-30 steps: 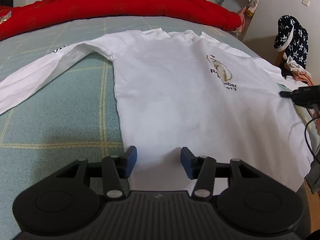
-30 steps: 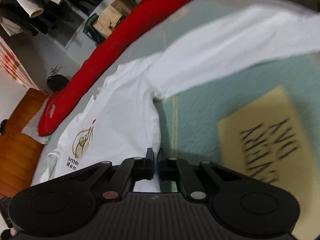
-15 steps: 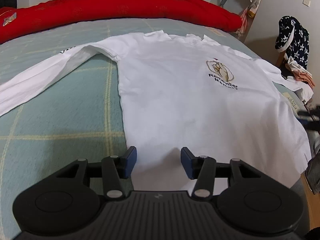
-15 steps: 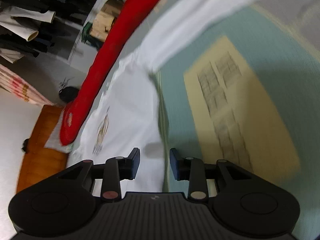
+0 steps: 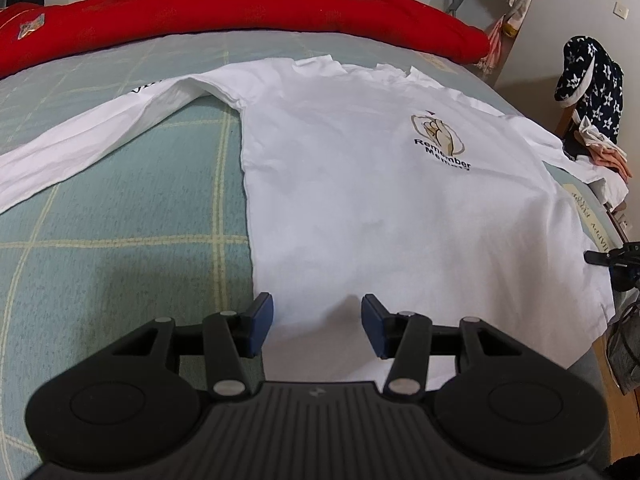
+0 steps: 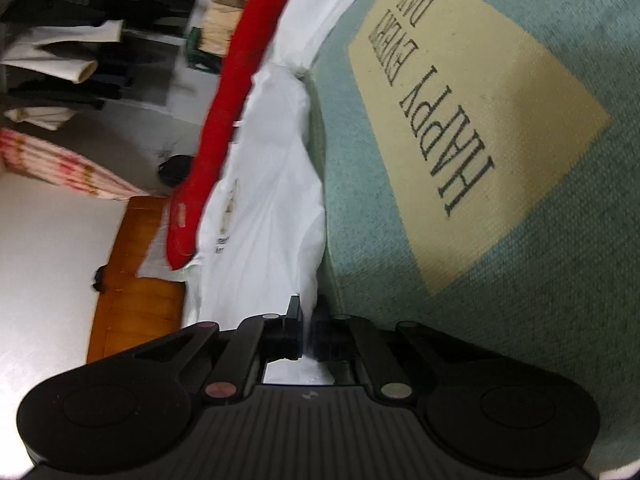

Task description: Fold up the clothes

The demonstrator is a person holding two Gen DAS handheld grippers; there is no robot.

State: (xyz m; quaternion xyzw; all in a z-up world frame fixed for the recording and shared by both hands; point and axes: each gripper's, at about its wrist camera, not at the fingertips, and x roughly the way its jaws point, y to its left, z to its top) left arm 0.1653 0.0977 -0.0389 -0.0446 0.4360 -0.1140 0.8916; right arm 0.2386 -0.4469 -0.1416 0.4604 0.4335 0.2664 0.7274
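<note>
A white long-sleeved shirt [image 5: 380,200] with a chest print lies flat, front up, on the green checked bed cover [image 5: 120,240]. My left gripper [image 5: 316,320] hovers over the shirt's hem near its left corner, open, with nothing pinched between its blue pads. In the right wrist view the shirt [image 6: 272,208] runs away along the bed's edge. My right gripper [image 6: 307,332] is shut on a fold of the shirt's side edge, white cloth showing between its fingers. The right gripper's tip [image 5: 600,258] also shows at the shirt's right edge in the left wrist view.
A red duvet [image 5: 240,8] lies rolled along the far side of the bed. A beige patch [image 6: 460,120] with printed words is on the cover beside the right gripper. A star-patterned garment [image 5: 588,76] hangs at the right. Wooden floor [image 6: 132,280] lies beyond the bed.
The right gripper opened, sank to the bed while rolling, and shut on the shirt's side edge. In the left view it moved down the shirt's right edge. The left gripper stayed open.
</note>
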